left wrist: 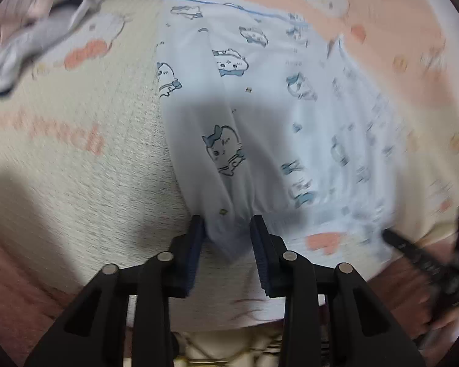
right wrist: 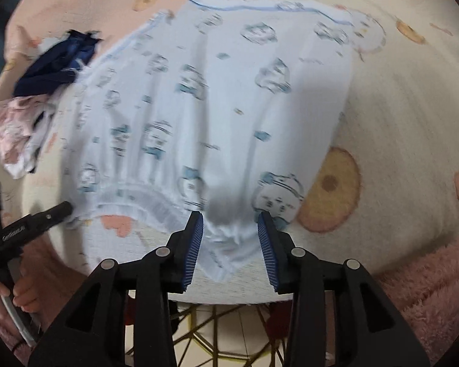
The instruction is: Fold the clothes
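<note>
While both grippers' spread fingers straddle its near corners, the shorts point(left wrist: 244, 98) stretch lengthwise away.

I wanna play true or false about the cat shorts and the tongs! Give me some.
1. The light blue shorts have cartoon animals printed on them. True.
2. The left tongs are squeezed tight shut. False: the pads stand apart, with the waistband corner between them.
3. The right tongs are at the shorts' waistband end. True.
4. The shorts lie on a bare wooden floor. False: they lie on a cream and pink blanket.
5. A dark navy garment lies beside the shorts. True.
</note>
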Demonstrator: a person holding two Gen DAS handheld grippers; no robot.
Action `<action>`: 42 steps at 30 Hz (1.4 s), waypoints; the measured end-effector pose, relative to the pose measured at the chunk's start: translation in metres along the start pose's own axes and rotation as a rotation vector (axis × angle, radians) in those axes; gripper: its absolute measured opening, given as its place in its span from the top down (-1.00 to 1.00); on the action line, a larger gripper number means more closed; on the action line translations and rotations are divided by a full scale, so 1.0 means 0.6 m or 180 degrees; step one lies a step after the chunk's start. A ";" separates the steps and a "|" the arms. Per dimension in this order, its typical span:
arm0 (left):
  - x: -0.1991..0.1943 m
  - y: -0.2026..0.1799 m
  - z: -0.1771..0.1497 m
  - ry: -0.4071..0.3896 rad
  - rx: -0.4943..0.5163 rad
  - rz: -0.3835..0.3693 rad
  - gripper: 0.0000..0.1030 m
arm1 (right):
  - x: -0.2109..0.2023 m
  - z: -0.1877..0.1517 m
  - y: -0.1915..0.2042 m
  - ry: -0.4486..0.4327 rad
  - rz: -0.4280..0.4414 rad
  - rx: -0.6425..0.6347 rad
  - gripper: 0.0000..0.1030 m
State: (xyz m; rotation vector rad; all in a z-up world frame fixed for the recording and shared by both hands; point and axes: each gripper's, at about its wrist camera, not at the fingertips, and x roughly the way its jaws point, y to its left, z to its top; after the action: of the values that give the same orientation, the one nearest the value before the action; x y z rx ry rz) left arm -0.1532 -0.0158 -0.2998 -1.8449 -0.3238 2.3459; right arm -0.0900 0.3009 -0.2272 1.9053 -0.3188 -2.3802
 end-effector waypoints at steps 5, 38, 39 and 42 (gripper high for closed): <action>-0.018 0.012 -0.015 0.0041 0.0048 0.0317 0.27 | 0.005 -0.017 0.000 0.0131 -0.0197 -0.0039 0.16; -0.024 0.006 -0.012 -0.0067 -0.0558 -0.0513 0.82 | 0.020 -0.021 -0.021 0.0159 0.0833 0.0629 0.84; -0.031 0.005 -0.015 -0.0087 -0.0548 -0.0538 0.82 | 0.012 -0.023 -0.026 0.0125 0.0852 0.0634 0.85; -0.047 0.002 -0.026 -0.0134 -0.0491 -0.0523 0.82 | -0.012 -0.021 -0.024 0.0005 0.0839 0.0542 0.85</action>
State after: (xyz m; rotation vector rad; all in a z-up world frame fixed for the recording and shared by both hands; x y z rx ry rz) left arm -0.1314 -0.0222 -0.2771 -1.7586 -0.6523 2.3078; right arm -0.0754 0.3150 -0.2260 1.7981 -0.7446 -2.2406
